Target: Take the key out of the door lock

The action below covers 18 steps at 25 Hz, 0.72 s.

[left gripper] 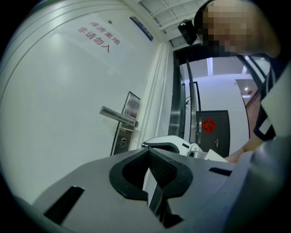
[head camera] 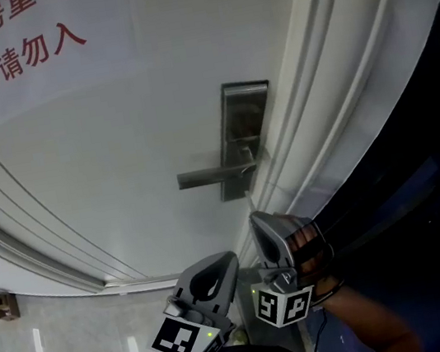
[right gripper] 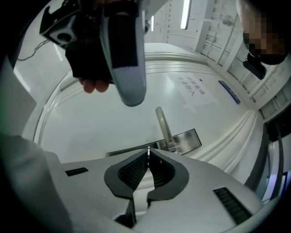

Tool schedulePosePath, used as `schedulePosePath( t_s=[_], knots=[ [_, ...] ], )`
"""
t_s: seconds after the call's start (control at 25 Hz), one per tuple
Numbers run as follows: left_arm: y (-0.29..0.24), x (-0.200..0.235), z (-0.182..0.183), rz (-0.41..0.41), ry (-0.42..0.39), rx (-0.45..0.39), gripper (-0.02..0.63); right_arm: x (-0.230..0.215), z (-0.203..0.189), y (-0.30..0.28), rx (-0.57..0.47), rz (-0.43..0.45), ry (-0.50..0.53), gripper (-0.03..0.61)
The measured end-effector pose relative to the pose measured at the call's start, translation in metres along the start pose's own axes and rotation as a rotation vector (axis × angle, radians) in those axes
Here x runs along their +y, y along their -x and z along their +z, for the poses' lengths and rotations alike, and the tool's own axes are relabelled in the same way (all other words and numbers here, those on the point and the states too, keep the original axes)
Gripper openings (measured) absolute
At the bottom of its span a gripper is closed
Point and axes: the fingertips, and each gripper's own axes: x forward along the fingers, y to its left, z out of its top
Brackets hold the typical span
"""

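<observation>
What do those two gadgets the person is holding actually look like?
Both the left gripper and the right gripper have smooth light-grey shells that taper to two jaws lined with black ribbed pads. Each carries a cube with black-and-white square markers. A small green light glows on the left one.

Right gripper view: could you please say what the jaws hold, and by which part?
The right gripper pinches apparently a thin silver metal key, edge-on, between its jaw tips; which part is gripped cannot be told.
</observation>
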Motion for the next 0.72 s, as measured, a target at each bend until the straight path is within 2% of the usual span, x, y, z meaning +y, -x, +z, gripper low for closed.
schedulePosePath(
  t_s=[0.32,0.6,0.72],
  knots=[
    [0.009,-0.019,0.012,0.008,-0.086,-0.029,0.003,-0.04,0.012,0.046,-0.002,0.0,-0.342,0.021],
    [0.017,-0.044,0.025,-0.017,-0.114,-0.058,0.003,-0.055,0.013,0.081,0.0,0.075,-0.687,0.021],
    [0.02,-0.048,0.021,-0.006,-0.135,-0.044,0.003,-0.047,0.01,0.087,0.017,0.102,-0.784,0.021]
  ],
)
